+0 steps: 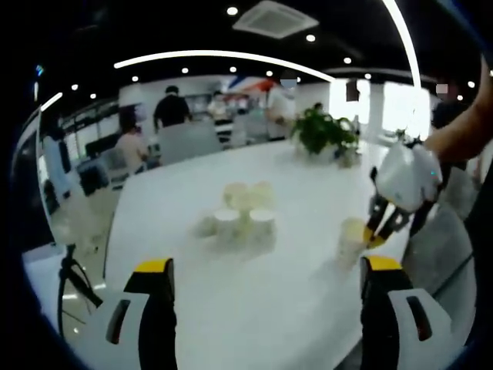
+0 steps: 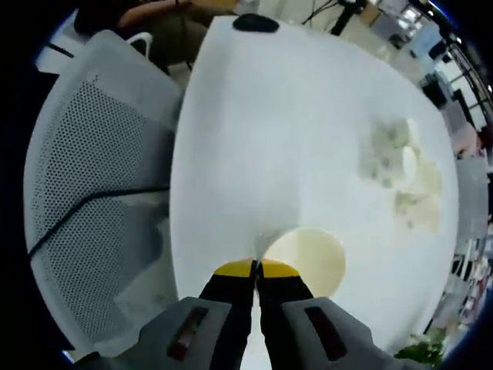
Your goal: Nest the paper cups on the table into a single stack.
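- The right gripper [image 2: 256,267] had its jaws clenched on the rim of a single paper cup [image 1: 351,237], standing near the desk's [image 1: 293,308] right edge.
- The left gripper [image 1: 266,270] hung released above the near desk.
- A cluster of cups [image 1: 245,213] stood mid-desk, with a potted plant [image 1: 323,132] farther off.
- A mesh chair [image 2: 85,185] stood beside the desk.

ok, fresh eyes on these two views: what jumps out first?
The right gripper, jaws closed on the rim of a lone paper cup near the white table's edge. Further in sits a cluster of cups, not yet stacked. The left gripper hangs open above the table, facing the cluster, with a potted plant beyond.
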